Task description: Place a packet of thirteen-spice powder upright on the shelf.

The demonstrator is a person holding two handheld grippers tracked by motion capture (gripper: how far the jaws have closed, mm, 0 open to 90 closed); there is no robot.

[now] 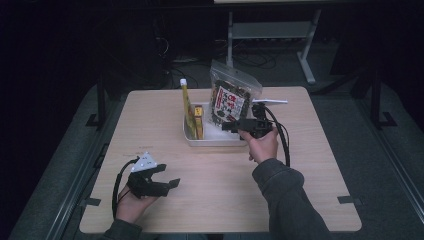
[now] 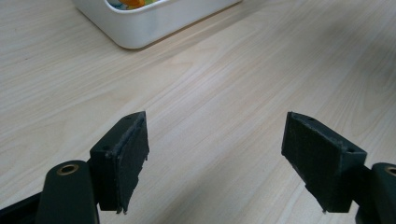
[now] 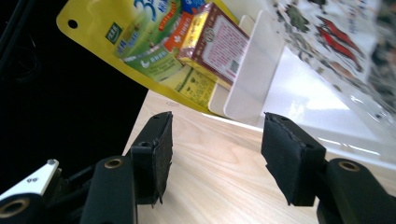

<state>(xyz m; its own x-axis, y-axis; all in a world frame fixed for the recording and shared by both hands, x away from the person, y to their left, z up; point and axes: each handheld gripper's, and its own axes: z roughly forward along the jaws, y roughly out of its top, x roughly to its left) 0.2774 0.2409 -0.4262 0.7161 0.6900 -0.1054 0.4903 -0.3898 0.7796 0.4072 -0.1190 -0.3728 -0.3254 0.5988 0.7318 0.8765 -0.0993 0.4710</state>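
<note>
A white tray (image 1: 216,141) stands mid-table. In it a tall yellow pouch (image 1: 186,106) and a small yellow-and-red box (image 1: 198,121) lean at the left, and a clear snack bag (image 1: 232,99) with dark contents stands at the right. My right gripper (image 1: 226,125) hovers at the tray's front right, jaws pointing left, open and empty. In the right gripper view, between the right gripper (image 3: 215,154) jaws, I see the tray's corner (image 3: 252,70), the pouch (image 3: 140,42), the box (image 3: 215,44) and the bag (image 3: 336,37). My left gripper (image 1: 170,175) is open over bare table at the front left.
A thin white stick (image 1: 272,101) lies on the table behind the snack bag. In the left gripper view the left gripper (image 2: 215,158) faces bare wood, with the tray's rounded corner (image 2: 154,23) farther off. Dark floor and a stand's legs (image 1: 305,55) lie beyond the far edge.
</note>
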